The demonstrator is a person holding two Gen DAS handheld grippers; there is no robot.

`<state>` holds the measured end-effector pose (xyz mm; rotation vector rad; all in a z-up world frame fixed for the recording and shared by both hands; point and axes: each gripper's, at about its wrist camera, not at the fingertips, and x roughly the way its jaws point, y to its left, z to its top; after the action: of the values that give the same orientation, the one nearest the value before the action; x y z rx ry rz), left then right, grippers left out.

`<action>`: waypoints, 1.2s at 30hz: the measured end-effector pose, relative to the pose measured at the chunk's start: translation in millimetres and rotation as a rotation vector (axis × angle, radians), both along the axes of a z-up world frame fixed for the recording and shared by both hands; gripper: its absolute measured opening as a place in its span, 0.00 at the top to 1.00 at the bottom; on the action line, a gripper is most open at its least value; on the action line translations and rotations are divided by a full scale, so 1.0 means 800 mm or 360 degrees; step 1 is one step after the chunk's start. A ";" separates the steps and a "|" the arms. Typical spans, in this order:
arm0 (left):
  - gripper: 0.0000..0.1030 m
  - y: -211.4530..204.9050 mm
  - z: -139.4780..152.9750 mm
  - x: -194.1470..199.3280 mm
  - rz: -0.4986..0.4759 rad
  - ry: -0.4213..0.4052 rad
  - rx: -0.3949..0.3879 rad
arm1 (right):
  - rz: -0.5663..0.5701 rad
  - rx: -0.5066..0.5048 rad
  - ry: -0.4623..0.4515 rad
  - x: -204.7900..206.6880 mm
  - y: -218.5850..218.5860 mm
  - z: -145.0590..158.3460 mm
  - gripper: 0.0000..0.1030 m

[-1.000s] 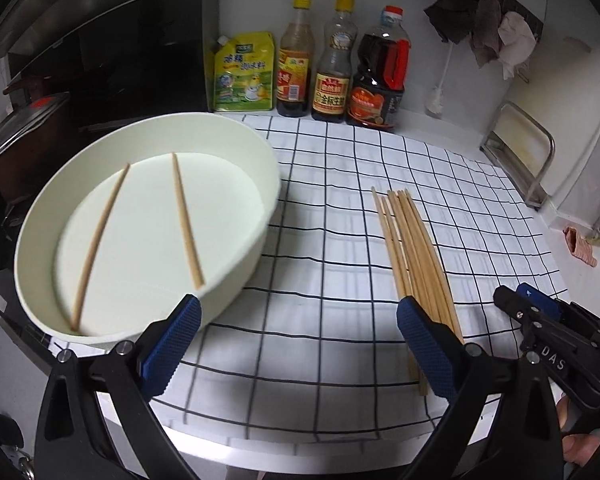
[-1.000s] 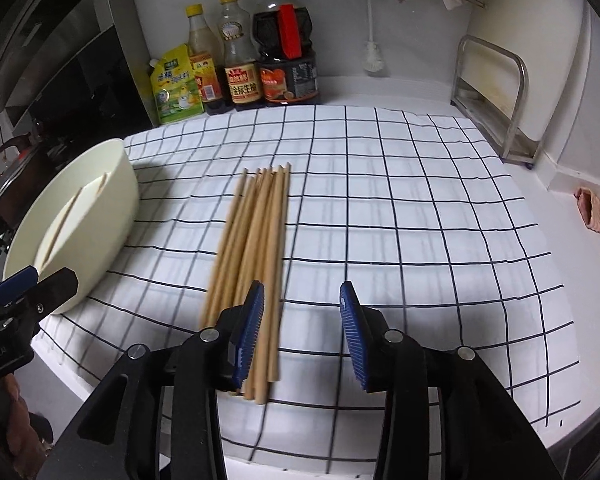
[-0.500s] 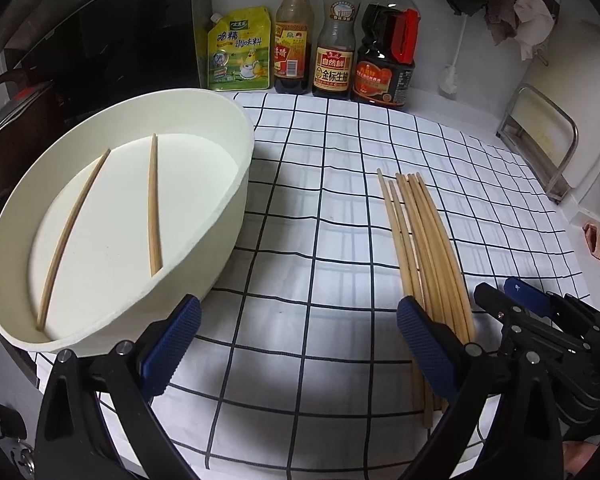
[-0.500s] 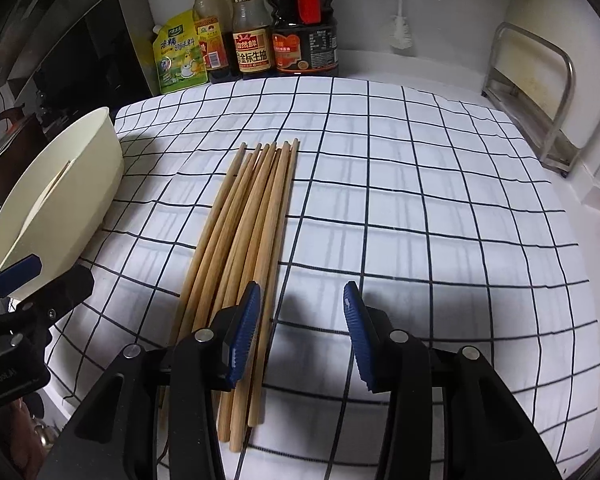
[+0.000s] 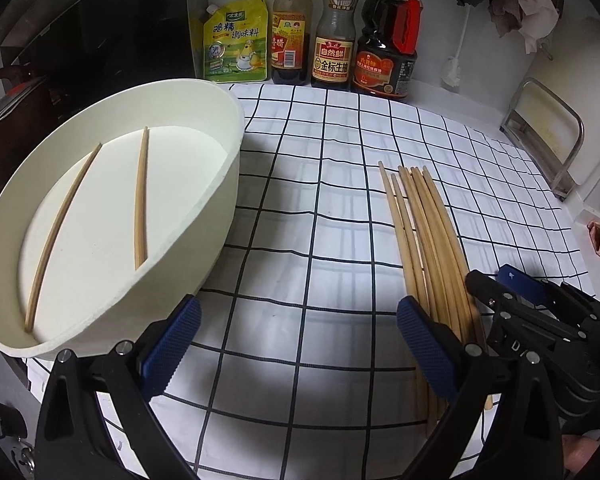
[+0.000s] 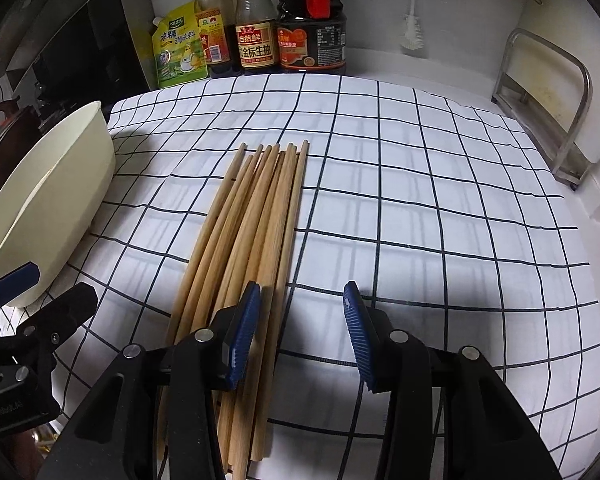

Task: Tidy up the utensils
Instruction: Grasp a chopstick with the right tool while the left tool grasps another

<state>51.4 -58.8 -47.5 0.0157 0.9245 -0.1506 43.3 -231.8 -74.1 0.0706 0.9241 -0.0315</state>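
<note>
Several wooden chopsticks [image 5: 428, 236] lie side by side on the checked cloth; they also show in the right wrist view [image 6: 256, 220]. A cream oval bowl [image 5: 224, 184] at the left holds two chopsticks [image 5: 140, 200]. My left gripper [image 5: 296, 340] is open and empty, low over the cloth between bowl and bundle. My right gripper [image 6: 300, 332] is open and empty over the near ends of the bundle, its left finger above the right-hand sticks. It shows in the left wrist view [image 5: 508, 292] at the right.
A yellow seasoning pouch [image 5: 236, 44] and three sauce bottles [image 5: 336, 28] stand at the back wall. A metal rack [image 6: 548, 108] is at the right. A pot with a lid [image 5: 4, 108] sits left of the bowl. The cloth's front edge is near.
Both grippers have moved forward and lower toward the cloth. The right gripper has closed in on the bundle's near ends. Chopsticks and bowl have not moved.
</note>
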 end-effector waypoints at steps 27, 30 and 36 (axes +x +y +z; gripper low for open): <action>0.06 -0.040 -0.021 0.011 -0.0039 0.0049 0.0085 | -0.0088 -0.0042 0.0004 -0.014 -0.039 -0.010 0.60; 0.06 -0.044 -0.025 0.016 -0.0046 0.0081 0.0089 | -0.0088 -0.0036 0.0004 -0.019 -0.044 -0.010 0.60; 0.06 -0.057 -0.028 0.022 -0.0063 0.0076 0.0126 | -0.0100 0.0000 0.0000 -0.023 -0.054 -0.009 0.60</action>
<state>69.2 -104.6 -69.5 0.1040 0.9779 -0.1519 25.1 -275.3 -81.0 0.0998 0.9220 -0.0900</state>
